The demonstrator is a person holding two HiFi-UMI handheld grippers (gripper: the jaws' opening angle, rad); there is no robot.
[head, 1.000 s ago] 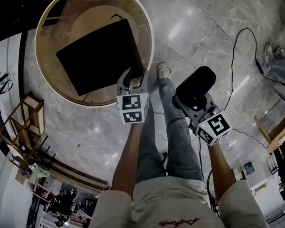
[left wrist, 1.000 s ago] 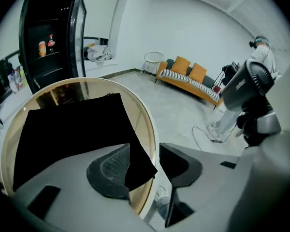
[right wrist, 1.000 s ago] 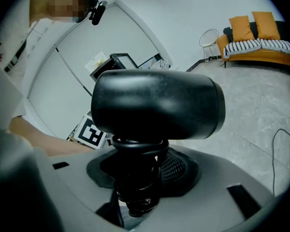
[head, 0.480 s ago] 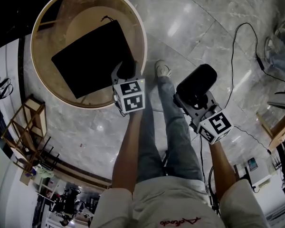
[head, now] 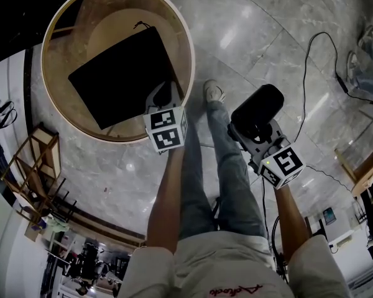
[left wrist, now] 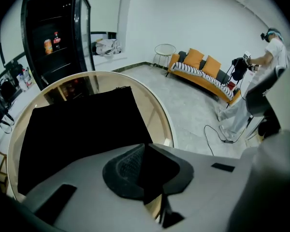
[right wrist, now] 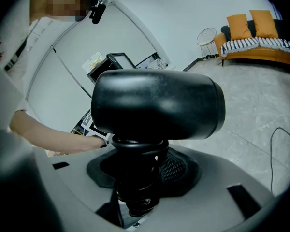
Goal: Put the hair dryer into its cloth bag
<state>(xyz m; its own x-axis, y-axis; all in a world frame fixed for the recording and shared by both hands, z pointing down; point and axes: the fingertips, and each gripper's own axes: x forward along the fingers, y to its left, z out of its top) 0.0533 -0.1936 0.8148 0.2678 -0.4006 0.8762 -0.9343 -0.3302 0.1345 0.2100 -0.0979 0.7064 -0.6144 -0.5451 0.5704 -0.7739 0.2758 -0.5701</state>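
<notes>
Your left gripper (head: 165, 97) has just been closing. Its jaws now pinch the nearest corner of the bag (head: 121, 73), with black cloth showing between the pads (left wrist: 123, 166). Your right gripper (head: 253, 134) is clamped on the handle of the dryer (head: 257, 112), and the barrel sits just above the jaws.

The main risk is the pinch itself. If you have caught both layers, or the closed end, lifting will not open a mouth for the dryer. I cannot tell which edge is the mouth. A short string (head: 138, 25) shows at the corner farthest from your left gripper, so the opening may be over there. The hold is also only on the very corner, and limp cloth could slip out as you raise it off the table (head: 188, 54).

The dryer hangs over the floor, well off to the right of your left gripper and clear of the bag. Its cord (right wrist: 135, 146) is looped round the handle right at the right jaws, where a loop could snag the bag's edge or come loose.

The dryer is matte black, with a short, fat, round-ended barrel. The bag lies flat, square and black.
</notes>
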